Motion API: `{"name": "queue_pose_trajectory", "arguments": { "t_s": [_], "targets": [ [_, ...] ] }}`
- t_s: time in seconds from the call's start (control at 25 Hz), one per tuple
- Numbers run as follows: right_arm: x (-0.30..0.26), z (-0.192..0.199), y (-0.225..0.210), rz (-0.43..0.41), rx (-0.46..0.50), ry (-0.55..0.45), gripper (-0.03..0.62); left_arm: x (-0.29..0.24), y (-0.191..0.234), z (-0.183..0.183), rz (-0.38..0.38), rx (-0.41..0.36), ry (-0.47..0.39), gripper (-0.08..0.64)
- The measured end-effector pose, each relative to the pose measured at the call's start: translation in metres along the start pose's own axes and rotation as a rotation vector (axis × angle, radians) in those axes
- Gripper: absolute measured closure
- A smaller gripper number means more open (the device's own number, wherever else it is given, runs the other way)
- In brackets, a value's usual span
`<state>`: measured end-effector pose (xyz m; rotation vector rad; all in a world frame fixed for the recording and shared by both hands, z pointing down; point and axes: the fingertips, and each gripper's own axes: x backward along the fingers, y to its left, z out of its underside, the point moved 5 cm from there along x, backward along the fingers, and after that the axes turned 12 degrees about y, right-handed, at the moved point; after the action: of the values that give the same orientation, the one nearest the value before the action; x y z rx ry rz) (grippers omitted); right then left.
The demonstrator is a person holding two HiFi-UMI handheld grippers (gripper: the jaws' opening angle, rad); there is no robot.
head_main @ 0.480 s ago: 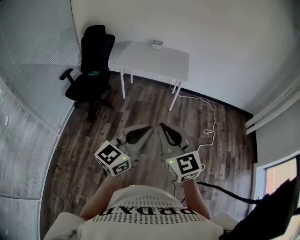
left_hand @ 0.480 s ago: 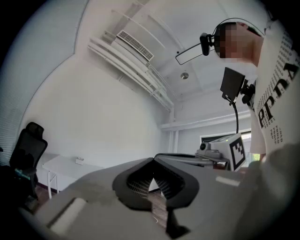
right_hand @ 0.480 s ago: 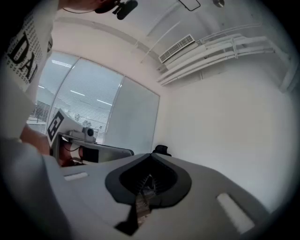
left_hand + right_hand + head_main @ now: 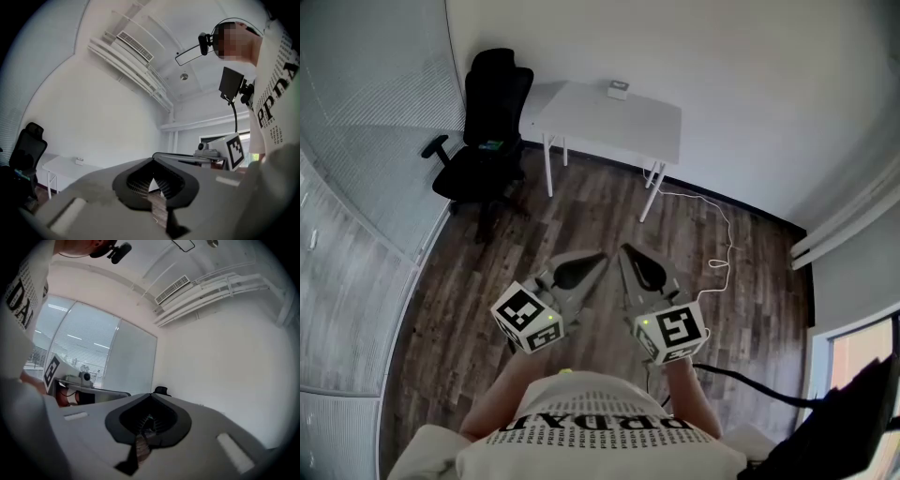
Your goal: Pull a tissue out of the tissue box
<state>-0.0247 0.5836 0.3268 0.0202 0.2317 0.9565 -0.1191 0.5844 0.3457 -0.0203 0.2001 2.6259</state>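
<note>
Seen from above, a person stands on a dark wood floor [image 4: 581, 211] with both claws held close to the chest. At far left is a black office chair [image 4: 492, 117]. To its right a white desk [image 4: 609, 127] stands against the far wall. A small pale box [image 4: 617, 90], likely the tissue box, sits at its far edge. The left gripper [image 4: 600, 254] is closed and empty, as is the right gripper [image 4: 622, 248]. The box lies straight ahead, well apart from both, with neither hand clearly nearer. It is too small to tell its long axis.
</note>
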Motion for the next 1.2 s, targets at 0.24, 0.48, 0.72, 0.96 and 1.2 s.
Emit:
{"name": "queue_pose_trajectory", "arguments": {
  "t_s": [0.24,0.48,0.72,0.96,1.2],
  "targets": [
    [-0.005,-0.002,0.006,0.005,0.001,0.013,0.584,0.005,0.002,-0.002,0.010,0.004,-0.001,0.569],
    [-0.006,0.001,0.015,0.011,-0.011,0.022,0.584,0.015,0.001,0.002,0.015,0.016,0.002,0.570],
    [-0.012,0.000,0.032,0.010,-0.010,0.034,0.584,0.032,0.004,0.005,0.020,0.016,0.000,0.569],
    [-0.014,0.001,0.049,0.024,-0.008,0.045,0.584,0.047,0.006,0.007,0.031,0.021,-0.003,0.570],
    [-0.011,0.001,0.060,0.050,-0.004,0.051,0.584,0.056,0.002,0.013,0.055,0.016,0.005,0.569]
  ]
}}
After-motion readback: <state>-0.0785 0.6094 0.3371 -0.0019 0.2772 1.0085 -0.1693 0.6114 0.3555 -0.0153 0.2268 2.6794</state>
